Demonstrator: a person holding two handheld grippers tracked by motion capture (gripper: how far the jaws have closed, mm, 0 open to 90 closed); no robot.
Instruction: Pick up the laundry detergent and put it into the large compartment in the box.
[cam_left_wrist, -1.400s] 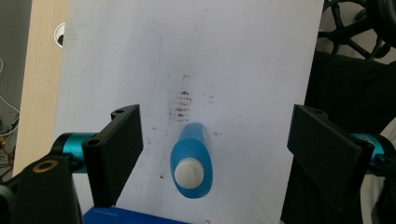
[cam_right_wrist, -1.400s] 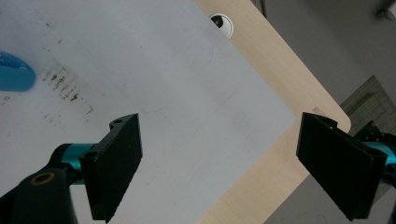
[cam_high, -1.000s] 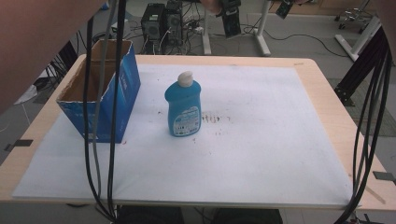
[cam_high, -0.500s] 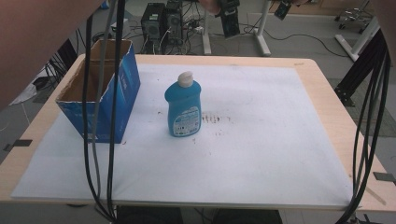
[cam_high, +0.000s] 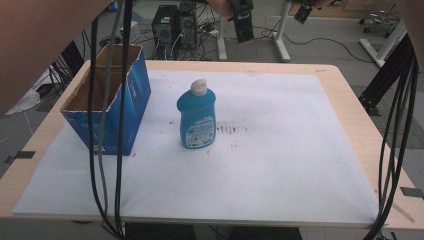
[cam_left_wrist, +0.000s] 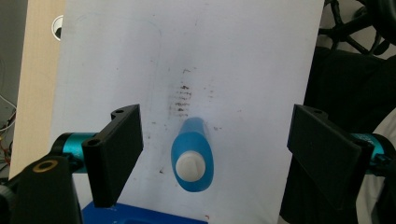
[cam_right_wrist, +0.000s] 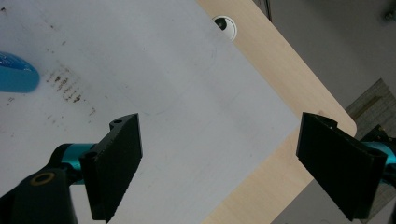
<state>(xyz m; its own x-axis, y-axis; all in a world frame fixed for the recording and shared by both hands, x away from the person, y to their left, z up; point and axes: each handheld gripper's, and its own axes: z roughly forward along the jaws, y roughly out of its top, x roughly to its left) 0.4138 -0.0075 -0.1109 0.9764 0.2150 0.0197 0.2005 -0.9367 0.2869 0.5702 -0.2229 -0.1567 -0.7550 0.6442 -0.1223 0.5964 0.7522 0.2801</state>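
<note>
Upright on the white-covered wooden surface stands a blue plastic detergent bottle with a white cap. Just to its left sits an open blue cardboard box, close but apart. Dark smudges mark the sheet right of the bottle. Black cables hang down in front of the box.

We cannot read any text here. The blue bottle carries a front label with print too small and blurred to make out. The blue cardboard box shows pale markings on its side, also not legible to us.
</note>
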